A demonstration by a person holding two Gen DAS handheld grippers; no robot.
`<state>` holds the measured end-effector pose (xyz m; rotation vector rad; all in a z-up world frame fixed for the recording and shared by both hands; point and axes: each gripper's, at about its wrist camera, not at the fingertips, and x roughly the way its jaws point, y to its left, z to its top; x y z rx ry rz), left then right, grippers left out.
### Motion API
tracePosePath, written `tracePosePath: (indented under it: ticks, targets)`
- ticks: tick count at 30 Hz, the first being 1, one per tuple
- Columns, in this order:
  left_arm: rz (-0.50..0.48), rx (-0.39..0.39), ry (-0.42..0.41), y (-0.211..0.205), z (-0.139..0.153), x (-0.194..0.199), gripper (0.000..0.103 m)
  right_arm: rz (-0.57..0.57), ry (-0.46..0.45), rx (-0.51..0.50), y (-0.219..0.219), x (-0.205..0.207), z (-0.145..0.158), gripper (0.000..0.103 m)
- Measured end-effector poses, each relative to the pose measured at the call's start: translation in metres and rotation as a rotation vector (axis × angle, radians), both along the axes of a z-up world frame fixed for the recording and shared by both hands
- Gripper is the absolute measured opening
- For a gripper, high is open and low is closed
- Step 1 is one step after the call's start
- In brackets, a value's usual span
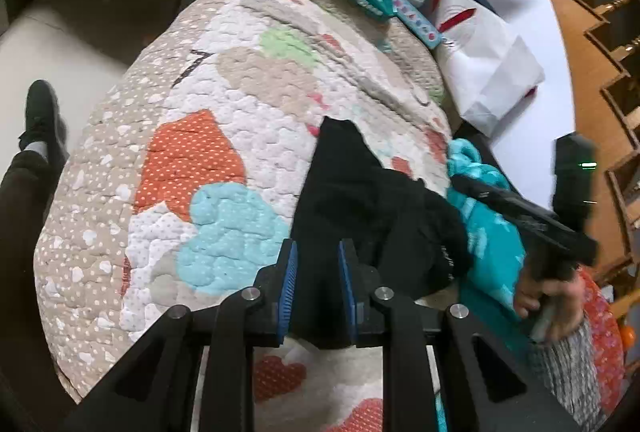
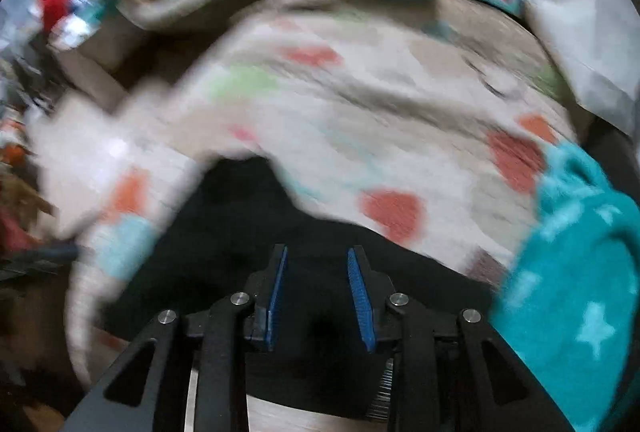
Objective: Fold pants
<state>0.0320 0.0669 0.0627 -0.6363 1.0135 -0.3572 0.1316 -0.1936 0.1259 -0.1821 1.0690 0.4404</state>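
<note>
On the patchwork quilt [image 1: 208,152], black pants [image 1: 360,192] lie crumpled.

Patchwork quilt [image 1: 224,136] carries black pants [image 1: 360,192], teal star blanket [image 2: 580,272] at its edge.

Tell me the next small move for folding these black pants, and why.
Probably lower the right gripper and close it on the black pants again. Its jaws stand apart above the cloth, while the left gripper has black cloth between its pads, and the pants lie bunched on the patchwork quilt, not flat.
</note>
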Motion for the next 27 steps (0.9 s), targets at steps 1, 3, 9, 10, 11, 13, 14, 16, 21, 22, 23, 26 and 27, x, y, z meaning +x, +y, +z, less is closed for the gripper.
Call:
tracePosePath:
  ticks: [1, 3, 9, 10, 11, 13, 14, 16, 21, 22, 23, 26, 27]
  targets:
    - [0.006, 0.01, 0.003, 0.0, -0.001, 0.0, 0.019, 0.024, 0.003, 0.045, 0.012, -0.003, 0.002, 0.034]
    - [0.012, 0.026, 0.004, -0.001, -0.003, -0.001, 0.019, 0.055, 0.025, 0.089, 0.029, -0.008, -0.001, 0.054]
    - [0.034, 0.031, 0.017, 0.007, -0.007, -0.004, 0.022, 0.046, -0.055, -0.13, 0.085, -0.014, -0.045, 0.063]
    - [0.037, 0.028, 0.019, 0.009, -0.008, -0.004, 0.024, 0.046, -0.017, -0.157, 0.085, -0.011, -0.055, 0.049]
    - [0.042, 0.025, 0.02, 0.012, -0.008, -0.003, 0.027, 0.049, 0.018, -0.191, 0.081, -0.013, -0.062, 0.021]
    - [0.046, 0.022, 0.012, 0.015, -0.007, -0.001, 0.029, 0.066, 0.032, -0.27, 0.073, -0.025, -0.068, 0.021]
    - [0.042, 0.02, 0.007, 0.016, -0.007, 0.0, 0.029, 0.073, 0.023, -0.303, 0.069, -0.032, -0.066, 0.021]
    - [0.032, 0.013, 0.004, 0.016, -0.01, 0.004, 0.029, 0.065, 0.031, -0.352, 0.053, -0.05, -0.06, 0.021]
    - [-0.007, -0.018, 0.032, 0.006, -0.024, 0.017, 0.03, 0.018, 0.175, -0.422, 0.02, -0.087, -0.06, 0.043]
    - [-0.018, -0.022, 0.033, 0.003, -0.025, 0.018, 0.03, 0.016, 0.216, -0.431, 0.015, -0.092, -0.06, 0.043]
    - [-0.031, -0.027, 0.032, 0.0, -0.027, 0.019, 0.03, 0.016, 0.242, -0.438, 0.012, -0.095, -0.058, 0.043]
    - [-0.06, -0.049, 0.036, -0.01, -0.031, 0.019, 0.03, 0.02, 0.18, -0.422, 0.016, -0.089, -0.033, 0.046]
    - [-0.068, -0.057, 0.042, -0.014, -0.033, 0.018, 0.031, 0.029, 0.14, -0.401, 0.02, -0.084, -0.024, 0.05]
